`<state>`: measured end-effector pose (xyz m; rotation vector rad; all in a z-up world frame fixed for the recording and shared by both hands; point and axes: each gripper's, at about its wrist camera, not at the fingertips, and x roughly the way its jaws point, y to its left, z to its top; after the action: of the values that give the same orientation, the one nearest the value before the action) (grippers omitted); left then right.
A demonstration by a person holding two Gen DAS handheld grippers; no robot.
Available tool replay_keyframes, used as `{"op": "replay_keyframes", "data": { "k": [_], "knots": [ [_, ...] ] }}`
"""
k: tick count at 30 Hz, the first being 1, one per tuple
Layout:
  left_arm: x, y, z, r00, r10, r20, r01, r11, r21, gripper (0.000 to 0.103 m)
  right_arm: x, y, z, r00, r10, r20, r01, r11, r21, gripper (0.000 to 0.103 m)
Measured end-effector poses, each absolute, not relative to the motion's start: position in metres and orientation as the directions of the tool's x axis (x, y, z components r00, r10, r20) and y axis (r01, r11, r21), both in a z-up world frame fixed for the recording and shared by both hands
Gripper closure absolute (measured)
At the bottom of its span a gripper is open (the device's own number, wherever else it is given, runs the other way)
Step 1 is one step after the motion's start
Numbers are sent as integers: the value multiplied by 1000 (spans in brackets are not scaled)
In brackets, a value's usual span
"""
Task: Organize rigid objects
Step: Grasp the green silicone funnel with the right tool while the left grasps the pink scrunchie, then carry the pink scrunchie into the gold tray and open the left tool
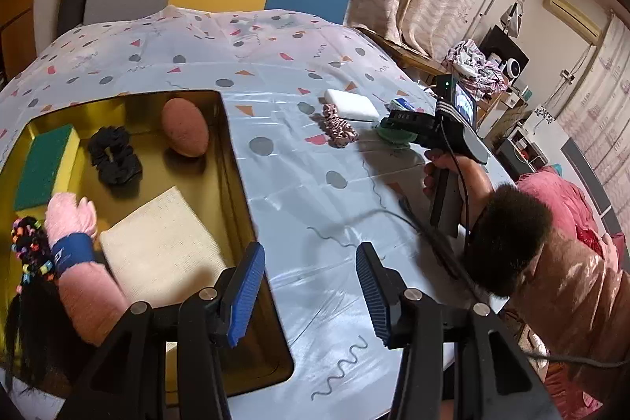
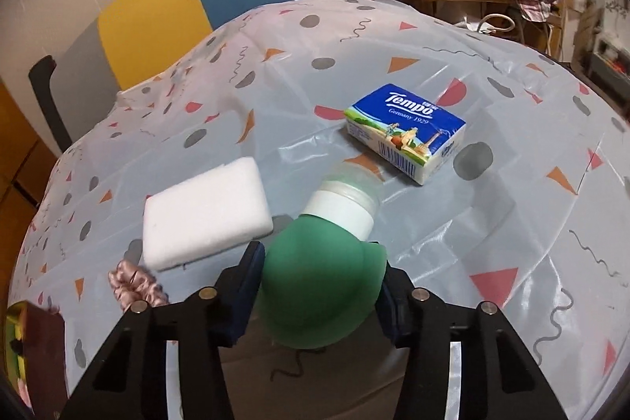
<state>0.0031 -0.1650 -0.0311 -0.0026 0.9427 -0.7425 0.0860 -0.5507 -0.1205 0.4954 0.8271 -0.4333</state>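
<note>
My left claw [image 1: 311,286] hangs spread wide with nothing between its blue pads [image 1: 246,292], over the tabletop [image 1: 315,152] at the right edge of the gold tray [image 1: 232,152]. Left of the claw, inside the tray, I see a green-and-yellow sponge [image 1: 45,164], a black scrunchie [image 1: 112,154], a brown oval sponge [image 1: 185,126], a cream cloth [image 1: 161,247] and a pink plush doll [image 1: 73,231] with a blue band. Ahead and to the right of the claw, a pink scrunchie [image 1: 338,126] lies against a white sponge block [image 1: 350,105].

My right claw [image 2: 321,296] is pinching a green silicone bottle [image 2: 323,286], its pads pressing the rounded green body from both sides while the white collar and clear cap point away from me over the tabletop [image 2: 472,243]. Just ahead and left of this claw sits the white sponge block [image 2: 204,219], with the pink scrunchie [image 2: 136,284] close beside the left finger. Ahead and to the right, apart from the bottle, lies a blue Tempo tissue pack [image 2: 405,130].
</note>
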Motion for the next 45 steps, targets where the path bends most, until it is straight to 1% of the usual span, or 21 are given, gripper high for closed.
{"op": "replay_keyframes", "data": {
  "k": [2, 9, 14, 16, 17, 18, 20, 23, 27, 32, 34, 38, 42, 43, 44, 45],
  "knots": [
    [6, -171, -30, 353, -585, -730, 583, 748, -317, 54, 80, -549, -119, 614, -152, -775, 524, 813, 255, 54],
    [15, -202, -22, 331, -610, -719, 611, 720, -329, 54, 42, -548, -117, 638, -86, -765, 483, 818, 311, 54],
    [31, -233, -22, 311, -605, -733, 617, 715, -328, 54, 9, -544, -119, 650, -78, -756, 486, 807, 335, 54],
    [42, -247, -23, 294, -613, -733, 612, 710, -348, 53, 1, -540, -121, 667, -93, -740, 478, 814, 329, 54],
    [49, -257, -25, 291, -608, -738, 610, 713, -347, 51, 0, -539, -121, 670, -101, -735, 476, 819, 321, 54],
    [56, -268, -27, 289, -602, -744, 611, 715, -341, 47, 0, -537, -121, 672, -111, -732, 477, 821, 314, 54],
    [68, -286, -30, 294, -585, -756, 616, 721, -318, 43, 0, -535, -122, 672, -126, -730, 482, 823, 301, 54],
    [90, -317, -42, 289, -548, -785, 618, 733, -284, 43, 0, -532, -122, 669, -143, -729, 483, 829, 282, 54],
    [120, -351, -64, 279, -507, -816, 589, 761, -271, 43, 0, -531, -123, 674, -151, -723, 482, 831, 276, 53],
    [143, -380, -85, 303, -452, -839, 582, 785, -212, 43, -3, -534, -125, 692, -137, -709, 478, 823, 307, 53],
    [148, -389, -93, 321, -422, -848, 596, 786, -166, 43, -3, -535, -125, 695, -135, -707, 477, 822, 312, 53],
    [150, -399, -105, 354, -379, -855, 620, 780, -89, 46, -4, -536, -126, 703, -129, -699, 475, 817, 327, 53],
    [146, -395, -109, 353, -398, -847, 627, 772, -102, 61, -4, -536, -127, 708, -127, -695, 474, 814, 335, 53],
    [146, -396, -109, 347, -400, -848, 635, 766, -101, 74, -4, -536, -127, 709, -127, -694, 474, 814, 336, 53],
    [145, -395, -109, 341, -404, -849, 645, 758, -102, 79, -4, -536, -128, 709, -127, -694, 475, 814, 336, 53],
    [145, -392, -108, 339, -408, -848, 646, 756, -106, 79, -4, -536, -128, 708, -129, -694, 475, 814, 334, 53]
  ]
}}
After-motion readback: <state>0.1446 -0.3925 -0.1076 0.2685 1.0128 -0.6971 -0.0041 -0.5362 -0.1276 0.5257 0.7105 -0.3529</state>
